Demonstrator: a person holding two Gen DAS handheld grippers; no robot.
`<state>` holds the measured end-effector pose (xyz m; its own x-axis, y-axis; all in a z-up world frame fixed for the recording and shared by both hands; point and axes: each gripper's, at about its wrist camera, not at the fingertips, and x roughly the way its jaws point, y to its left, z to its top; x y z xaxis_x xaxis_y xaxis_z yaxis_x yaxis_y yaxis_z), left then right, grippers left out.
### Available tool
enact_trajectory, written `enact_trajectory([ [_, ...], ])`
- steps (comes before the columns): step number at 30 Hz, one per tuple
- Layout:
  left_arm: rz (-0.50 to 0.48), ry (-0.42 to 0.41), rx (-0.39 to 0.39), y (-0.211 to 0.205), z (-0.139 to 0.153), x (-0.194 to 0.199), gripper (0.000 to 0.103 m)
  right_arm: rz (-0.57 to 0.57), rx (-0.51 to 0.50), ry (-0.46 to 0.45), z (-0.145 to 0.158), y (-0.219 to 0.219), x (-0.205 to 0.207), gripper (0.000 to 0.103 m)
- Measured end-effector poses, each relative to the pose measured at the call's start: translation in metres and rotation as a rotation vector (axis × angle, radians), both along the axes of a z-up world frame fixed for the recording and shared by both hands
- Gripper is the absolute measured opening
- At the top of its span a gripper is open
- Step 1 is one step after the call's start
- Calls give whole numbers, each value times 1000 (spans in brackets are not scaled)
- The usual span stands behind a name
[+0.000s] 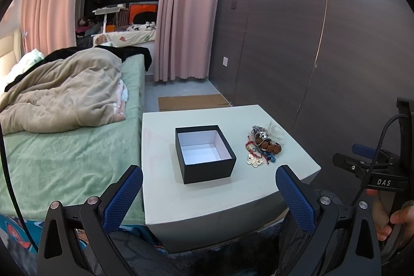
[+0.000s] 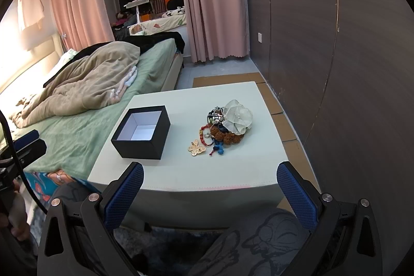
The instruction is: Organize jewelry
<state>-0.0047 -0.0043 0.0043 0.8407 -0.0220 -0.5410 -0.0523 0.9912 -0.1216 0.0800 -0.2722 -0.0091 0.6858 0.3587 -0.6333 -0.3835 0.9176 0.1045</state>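
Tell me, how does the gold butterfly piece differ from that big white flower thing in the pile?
The gold butterfly lies flat at the near edge of the jewelry pile, while the white flower sits puffed up at the pile's far side. The butterfly looks metallic and small; the flower looks sheer, soft and larger. Both rest on the white table, beside the black box.

Ahead of the fingers, the jewelry pile is a tangle; in the left wrist view its single pieces are too small to separate beyond a gold butterfly piece. In the right wrist view a pale fabric flower covers the far side of the pile. The black box's near walls hide part of its floor. The right gripper is cut by the picture's edge, its fingers unseen. The counter's near edge hides the floor behind it.
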Motion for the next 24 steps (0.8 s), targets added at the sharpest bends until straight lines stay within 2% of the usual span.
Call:
enact_trajectory([
  [24, -9, 6, -1, -1, -2, 3, 102, 0, 12, -6, 1, -5, 2, 103],
])
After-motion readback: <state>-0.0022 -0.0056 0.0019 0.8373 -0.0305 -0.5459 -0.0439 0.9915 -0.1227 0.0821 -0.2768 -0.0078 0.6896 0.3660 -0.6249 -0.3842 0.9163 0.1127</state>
